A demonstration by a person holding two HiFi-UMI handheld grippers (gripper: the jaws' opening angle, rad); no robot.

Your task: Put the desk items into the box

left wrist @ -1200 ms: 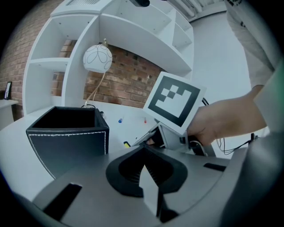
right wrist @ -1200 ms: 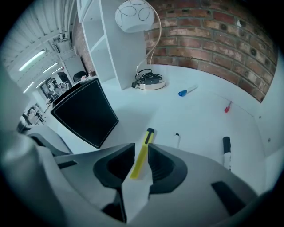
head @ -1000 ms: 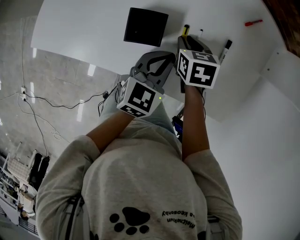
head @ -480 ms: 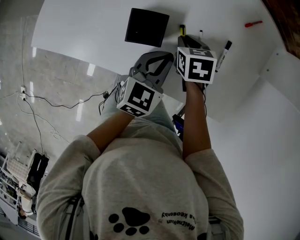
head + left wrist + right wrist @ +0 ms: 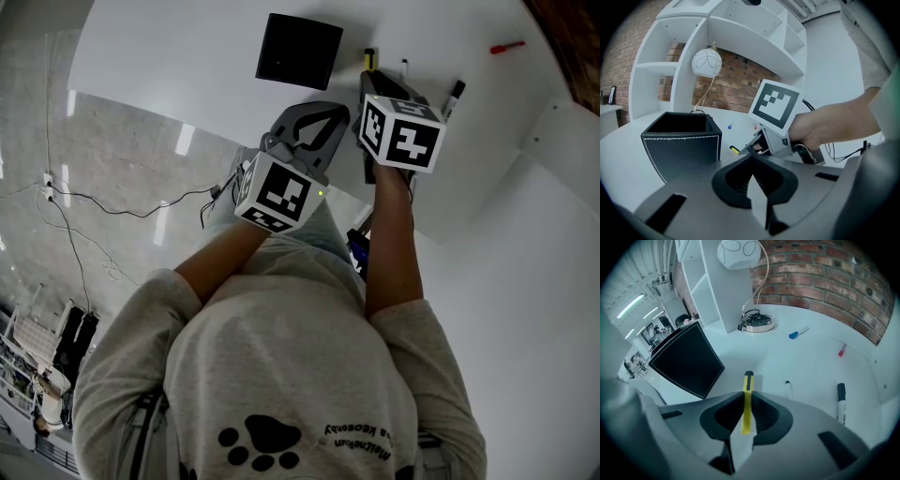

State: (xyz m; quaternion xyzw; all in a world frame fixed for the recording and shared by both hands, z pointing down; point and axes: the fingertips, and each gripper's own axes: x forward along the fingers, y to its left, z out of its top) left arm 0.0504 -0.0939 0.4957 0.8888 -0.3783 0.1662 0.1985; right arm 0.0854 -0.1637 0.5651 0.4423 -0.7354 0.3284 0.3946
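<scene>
between the jaws of the right gripper, just closing narrow onto it, a yellow pen

One box, one lamp, one yellow pen and four markers

White globe lamp on counter beside white shelving; brick wall behind; black cables on grey tiled floor.

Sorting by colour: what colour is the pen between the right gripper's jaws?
Yellow pen, black end; the jaws have just been closing on it. Best in the right gripper view.
</scene>
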